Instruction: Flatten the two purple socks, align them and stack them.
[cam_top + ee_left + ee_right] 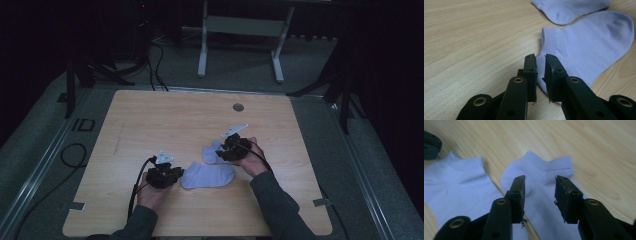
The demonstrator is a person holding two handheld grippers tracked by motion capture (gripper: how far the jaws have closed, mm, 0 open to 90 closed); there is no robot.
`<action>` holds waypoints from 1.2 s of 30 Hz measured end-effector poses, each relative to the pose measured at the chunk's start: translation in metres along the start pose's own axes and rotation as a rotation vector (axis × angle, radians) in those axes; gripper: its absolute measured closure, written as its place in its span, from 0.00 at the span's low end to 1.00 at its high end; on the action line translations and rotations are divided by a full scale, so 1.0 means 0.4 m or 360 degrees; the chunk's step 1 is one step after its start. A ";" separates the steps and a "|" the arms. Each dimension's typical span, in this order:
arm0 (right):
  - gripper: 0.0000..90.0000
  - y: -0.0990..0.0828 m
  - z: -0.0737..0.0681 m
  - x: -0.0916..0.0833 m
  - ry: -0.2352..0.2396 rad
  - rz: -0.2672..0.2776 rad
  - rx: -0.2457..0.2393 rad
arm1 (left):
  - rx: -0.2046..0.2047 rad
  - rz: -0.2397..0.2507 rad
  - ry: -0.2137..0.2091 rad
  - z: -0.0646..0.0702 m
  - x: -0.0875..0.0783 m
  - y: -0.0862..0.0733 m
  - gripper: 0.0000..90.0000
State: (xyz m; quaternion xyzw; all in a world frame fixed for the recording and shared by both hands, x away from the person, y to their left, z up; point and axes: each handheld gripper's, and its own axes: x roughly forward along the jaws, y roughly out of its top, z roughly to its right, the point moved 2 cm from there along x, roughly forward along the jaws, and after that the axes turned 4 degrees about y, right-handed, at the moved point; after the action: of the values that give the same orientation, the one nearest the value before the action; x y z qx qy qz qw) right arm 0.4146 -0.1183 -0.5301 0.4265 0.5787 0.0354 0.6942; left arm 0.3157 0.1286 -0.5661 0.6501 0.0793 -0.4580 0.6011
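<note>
Two light lavender ankle socks lie flat on the wooden table [150, 120]. The near sock [207, 175] [586, 47] [454, 182] stretches between the two hands. My left gripper [179, 173] [541, 62] sits at its cuff corner, jaws closed to a narrow slit with the cuff's edge between them. The far sock [210, 154] [566, 8] [541, 170] lies just behind it. My right gripper [223, 150] [540, 182] hovers low over this sock, open, its jaws straddling the fabric below the cuff. A dark part of the left gripper [430, 145] shows at the upper left of the right gripper view.
A round grey grommet [238, 107] sits near the table's far edge. Black cables [72, 155] loop on the floor at the left. A white-legged frame [202, 50] stands behind the table. Bare wood spreads to the left and far side of the socks.
</note>
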 end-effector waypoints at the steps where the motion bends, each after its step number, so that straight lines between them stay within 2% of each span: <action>1: 0.65 0.001 -0.001 0.010 0.0015 -0.0023 -0.0004 | -0.0001 -0.0003 -0.0002 0.001 0.001 0.000 0.88; 5: 0.59 0.004 -0.005 0.043 0.0060 -0.0076 -0.0051 | 0.0000 -0.0004 -0.0005 0.003 0.002 -0.001 0.88; 8: 0.55 0.009 -0.010 0.062 0.0062 -0.0111 -0.0088 | 0.0000 -0.0004 -0.0005 0.003 0.003 -0.001 0.88; 10: 0.54 0.011 -0.005 0.078 0.0030 -0.0149 -0.0094 | 0.0000 -0.0004 -0.0008 0.003 0.003 -0.001 0.88; 13: 0.54 0.010 0.007 0.096 0.0015 -0.0190 -0.0065 | 0.0003 -0.0004 -0.0009 0.004 0.002 -0.001 0.88; 15: 0.54 0.009 0.013 0.102 0.0048 -0.0179 -0.0022 | 0.0004 -0.0005 -0.0009 0.003 0.002 -0.001 0.88; 17: 0.55 0.009 0.015 0.102 0.0053 -0.0177 -0.0017 | 0.0003 -0.0005 -0.0010 0.003 0.002 -0.001 0.88; 18: 0.60 0.008 0.017 0.100 0.0060 -0.0173 -0.0029 | -0.0002 -0.0002 -0.0011 0.004 0.002 -0.001 0.88; 23: 0.75 0.007 0.030 0.097 0.0032 -0.0165 0.0025 | 0.0003 -0.0004 -0.0014 0.006 0.002 -0.002 0.88; 27: 0.93 0.007 0.035 0.095 0.0009 -0.0175 0.0046 | 0.0001 -0.0006 -0.0017 0.008 0.003 -0.002 0.88; 32: 0.96 0.000 0.046 0.089 0.0038 -0.0140 0.0108 | 0.0002 -0.0003 -0.0016 0.005 0.001 -0.002 0.87; 36: 0.96 -0.006 0.041 0.062 0.0026 -0.0064 0.0096 | -0.0012 0.0005 -0.0016 0.001 -0.001 -0.002 0.87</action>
State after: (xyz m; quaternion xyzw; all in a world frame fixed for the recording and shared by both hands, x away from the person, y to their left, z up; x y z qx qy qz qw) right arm 0.4353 -0.1156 -0.5515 0.4352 0.5937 0.0073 0.6768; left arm 0.3148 0.1286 -0.5662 0.6456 0.0770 -0.4599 0.6047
